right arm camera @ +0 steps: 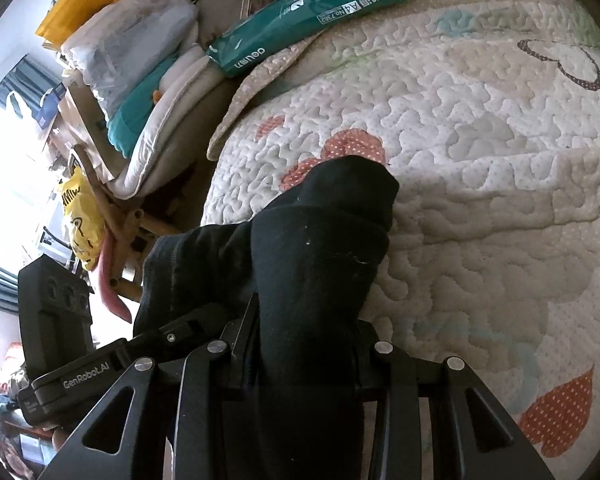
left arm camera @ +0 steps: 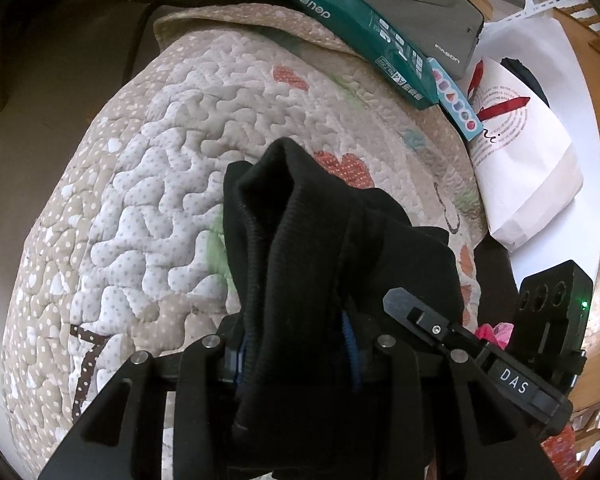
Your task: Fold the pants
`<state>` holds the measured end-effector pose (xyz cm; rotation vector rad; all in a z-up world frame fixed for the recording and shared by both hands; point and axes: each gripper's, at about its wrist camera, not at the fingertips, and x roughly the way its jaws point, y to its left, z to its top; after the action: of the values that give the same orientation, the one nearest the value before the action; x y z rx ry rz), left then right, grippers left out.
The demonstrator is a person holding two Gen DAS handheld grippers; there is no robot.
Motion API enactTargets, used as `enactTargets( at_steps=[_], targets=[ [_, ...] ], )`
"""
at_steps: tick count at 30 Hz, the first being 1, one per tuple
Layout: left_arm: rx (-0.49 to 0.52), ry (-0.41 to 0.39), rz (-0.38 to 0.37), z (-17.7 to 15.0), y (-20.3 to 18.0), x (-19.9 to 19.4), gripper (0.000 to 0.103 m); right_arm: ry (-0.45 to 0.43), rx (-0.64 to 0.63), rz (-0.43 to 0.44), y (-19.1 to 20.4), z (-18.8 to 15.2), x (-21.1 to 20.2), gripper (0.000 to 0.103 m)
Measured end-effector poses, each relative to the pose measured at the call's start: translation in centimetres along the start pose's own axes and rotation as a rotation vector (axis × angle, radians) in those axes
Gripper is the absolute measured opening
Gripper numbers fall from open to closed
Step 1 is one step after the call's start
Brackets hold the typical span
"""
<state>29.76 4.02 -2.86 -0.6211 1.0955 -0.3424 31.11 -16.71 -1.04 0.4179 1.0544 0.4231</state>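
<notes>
Currently your left gripper [left arm camera: 296,344] and right gripper [right arm camera: 304,344] each clamp bunched black knit pants [left arm camera: 300,220] above the quilted dotted bedspread [left arm camera: 148,168]. Likely mid-carry. Next, lower and spread the fabric flat.

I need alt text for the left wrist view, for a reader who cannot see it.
The left gripper is shut on bunched black pants, held above a quilted bedspread with dots and hearts. A green paper pack, a grey case and a white bag lie at the far edge.
</notes>
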Motion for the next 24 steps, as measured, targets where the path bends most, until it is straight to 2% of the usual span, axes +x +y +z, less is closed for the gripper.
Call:
enactTargets(
  at_steps=[2,5,10,13,18,24],
  targets=[
    [-0.008,0.0,-0.002,0.0,0.1,0.1,0.039,0.001,-0.007,-0.006,0.0,0.0,0.1,0.037],
    [-0.058,0.012,-0.02,0.1,1.2,0.5,0.048,0.0,-0.015,-0.018,0.0,-0.1,0.3,0.04],
    [-0.219,0.035,-0.149,0.8,4.1,-0.1,0.053,-0.016,0.033,-0.067,-1.2,0.0,0.8,0.071],
    [-0.271,0.034,-0.173,1.2,5.4,-0.5,0.054,-0.035,0.108,-0.06,-3.0,0.0,0.3,0.078],
    [-0.269,0.029,-0.154,1.3,5.0,-0.3,0.056,-0.062,0.106,-0.088,-3.4,-0.8,-1.5,0.08],
    [-0.368,0.053,-0.26,1.2,7.1,0.2,0.056,-0.078,0.055,-0.108,-2.6,-3.7,-3.8,0.081]
  ],
)
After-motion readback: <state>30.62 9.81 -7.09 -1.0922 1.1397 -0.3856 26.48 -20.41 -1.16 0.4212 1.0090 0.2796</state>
